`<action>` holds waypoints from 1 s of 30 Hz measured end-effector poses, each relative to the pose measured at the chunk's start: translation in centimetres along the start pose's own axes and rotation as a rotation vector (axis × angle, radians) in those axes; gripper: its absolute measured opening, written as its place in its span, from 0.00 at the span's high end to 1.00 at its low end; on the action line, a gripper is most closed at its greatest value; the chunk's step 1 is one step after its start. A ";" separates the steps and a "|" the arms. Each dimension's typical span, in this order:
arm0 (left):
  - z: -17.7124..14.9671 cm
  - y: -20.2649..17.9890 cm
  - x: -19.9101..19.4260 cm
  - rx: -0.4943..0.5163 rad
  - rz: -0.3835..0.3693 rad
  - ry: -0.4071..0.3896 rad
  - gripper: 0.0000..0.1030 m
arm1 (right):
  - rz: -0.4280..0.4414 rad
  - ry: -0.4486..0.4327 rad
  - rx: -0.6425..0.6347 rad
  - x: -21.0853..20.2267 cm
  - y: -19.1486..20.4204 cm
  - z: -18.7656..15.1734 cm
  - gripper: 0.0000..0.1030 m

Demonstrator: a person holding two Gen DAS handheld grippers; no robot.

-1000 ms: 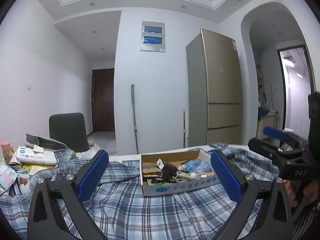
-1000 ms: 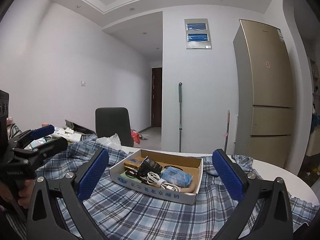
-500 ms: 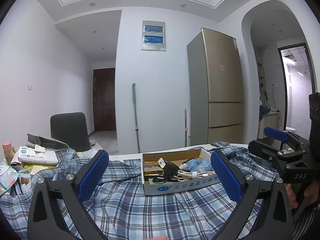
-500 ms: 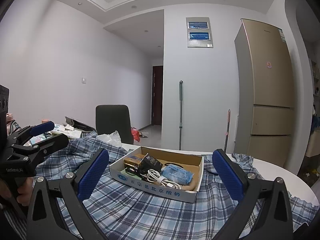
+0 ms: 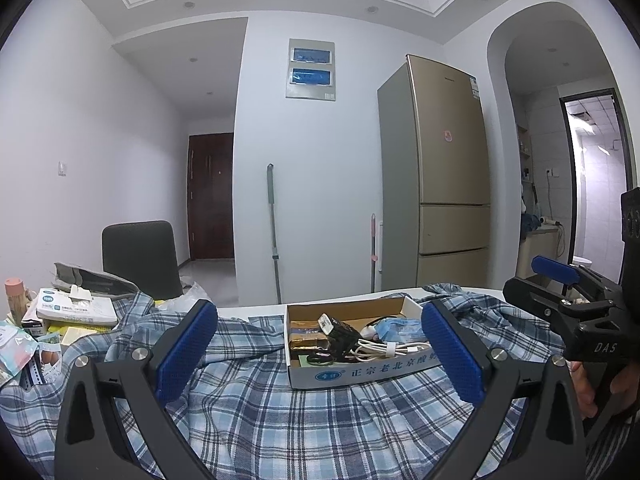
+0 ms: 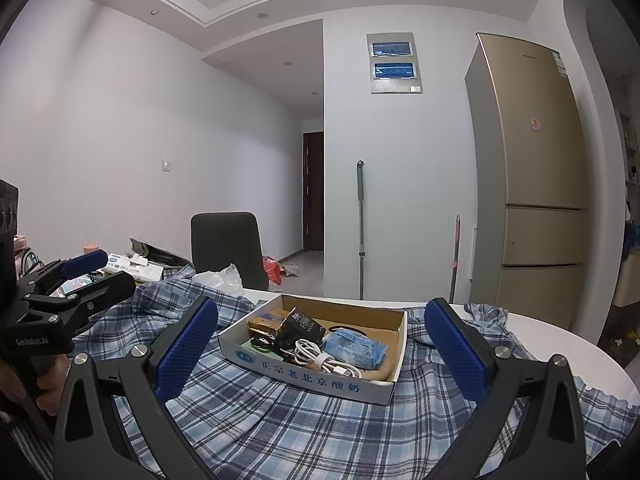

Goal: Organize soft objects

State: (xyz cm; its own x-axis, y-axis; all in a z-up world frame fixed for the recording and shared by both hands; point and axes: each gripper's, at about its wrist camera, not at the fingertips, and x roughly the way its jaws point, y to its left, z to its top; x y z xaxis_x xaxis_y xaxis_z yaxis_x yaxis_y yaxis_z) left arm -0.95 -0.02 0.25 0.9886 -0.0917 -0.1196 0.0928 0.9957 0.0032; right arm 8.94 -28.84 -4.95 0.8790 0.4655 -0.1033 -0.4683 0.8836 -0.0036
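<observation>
Both cameras have risen and drawn back slightly over the last second, so the cardboard box now sits a little lower in each view; nothing on the counter has shifted. Spread across the white counter lies the blue plaid shirt, rumpled, covering most of the surface and bunched up at the far left and far right edges. The box rests on top of the shirt, near its middle, open at the top. Inside are a coiled white cable, a black charger, a blue packet and some flat gold-coloured packs.

The left gripper hangs above the shirt with its fingers spread wide, holding nothing, the box framed between the blue pads. The right gripper is likewise wide apart and empty, just beside it over the cloth.

Left of the shirt sits a pile of papers and tissue packs. Behind stand a dark chair, a mop against the wall and a gold fridge.
</observation>
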 end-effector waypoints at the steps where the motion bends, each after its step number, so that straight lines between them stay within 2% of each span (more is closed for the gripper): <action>1: 0.0 0.0 0.0 0.002 0.002 0.000 0.00 | -0.001 -0.001 0.002 0.0 0.0 0.0 0.00; 30: -0.1 0.1 0.1 -0.005 0.000 -0.004 0.00 | -0.006 0.002 0.009 0.0 0.2 -0.1 0.00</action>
State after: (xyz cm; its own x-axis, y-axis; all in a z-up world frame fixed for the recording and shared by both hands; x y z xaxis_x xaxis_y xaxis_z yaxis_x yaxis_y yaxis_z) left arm -0.80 0.09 0.15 0.9891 -0.0914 -0.1159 0.0918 0.9958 -0.0018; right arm 8.86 -28.60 -5.02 0.8815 0.4602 -0.1056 -0.4623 0.8867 0.0046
